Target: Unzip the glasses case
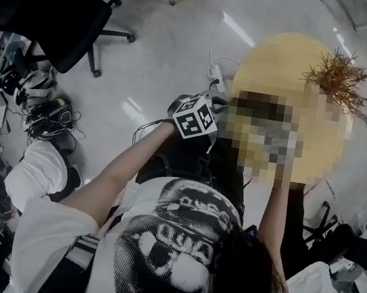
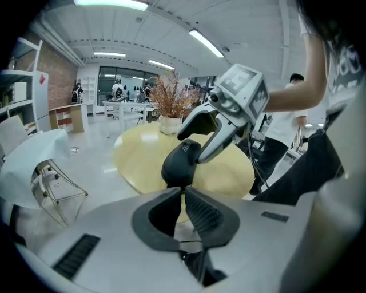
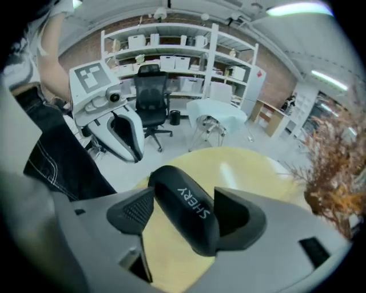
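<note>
At the left, the left gripper (image 2: 183,191) points at the near end of the glasses case (image 2: 182,163). Its fingers (image 2: 203,214) are drawn almost together, with only a slit between the tips, which sit right against that end. Whether a zip pull is nipped in the slit cannot be made out, and no view shows the zip line itself. The case is off the counter (image 1: 278,61), held in the air above the edge nearest the person. To the right, the right gripper (image 3: 184,194) straddles the case crosswise. Its fingers (image 3: 134,209) stand wide apart with the case lying aslant between them, and both seem to bear on its sides, though the case partly covers the far contact

The step in hand looks like getting hold of the pull. The right side's hold wants to be square and firm across the shell, because a case lying aslant could pivot once the zip is tugged, and a smooth shell may slip. The left tips should close on the tab alone, not the fabric beside it. They should then draw along the seam and follow its curve round the end rather than hauling straight away. Staying low over the counter, well apart from the dried plant (image 1: 340,80) at its far right edge, keeps a slip harmless
</note>
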